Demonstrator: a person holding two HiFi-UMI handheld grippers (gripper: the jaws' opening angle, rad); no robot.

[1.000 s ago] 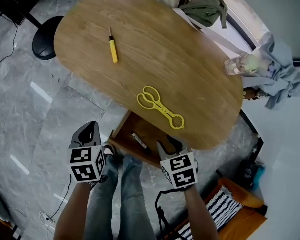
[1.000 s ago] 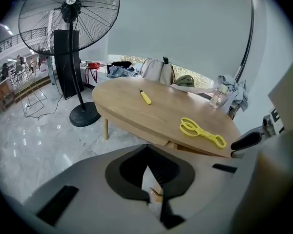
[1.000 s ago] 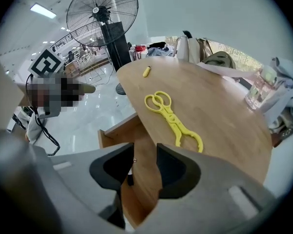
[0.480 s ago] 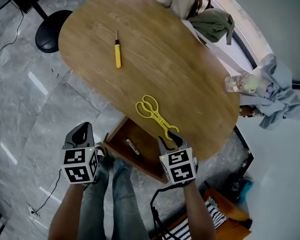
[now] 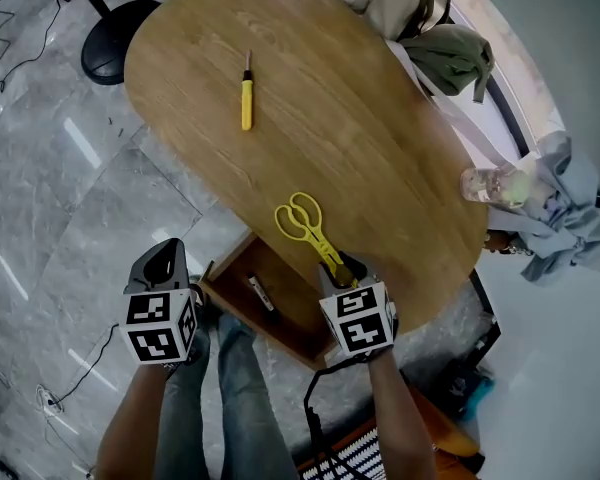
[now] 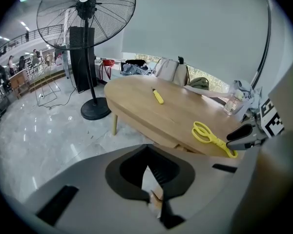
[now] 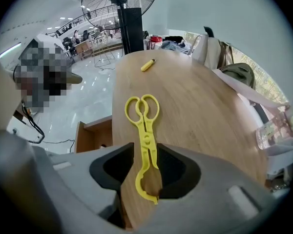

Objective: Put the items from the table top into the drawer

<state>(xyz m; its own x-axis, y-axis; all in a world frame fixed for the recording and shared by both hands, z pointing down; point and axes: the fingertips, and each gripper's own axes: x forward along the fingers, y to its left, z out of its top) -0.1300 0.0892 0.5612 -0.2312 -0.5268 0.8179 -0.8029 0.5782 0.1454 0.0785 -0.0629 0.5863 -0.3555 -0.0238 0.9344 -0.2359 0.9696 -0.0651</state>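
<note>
- Over the near edge of the oval wooden bench (image 5: 380, 138), the right tongs (image 5: 340, 268) point steeply down, with the forearm reaching in from the bottom of the head view.
- Its jaws stand released, straddling the near end of the yellow plastic scissors (image 5: 305, 224) without pressing on it.
- The scissors lie flat on the bench, finger loops pointing away, just above the open drawer (image 5: 292, 320).
- The left tongs (image 5: 168, 259) hang over the grey floor (image 5: 70, 198), left of the drawer, clenched on nothing.
- A yellow-handled tool (image 5: 246, 99) lies well apart across the bench.
- A small dark item (image 5: 260, 293) lies in the drawer.
</note>
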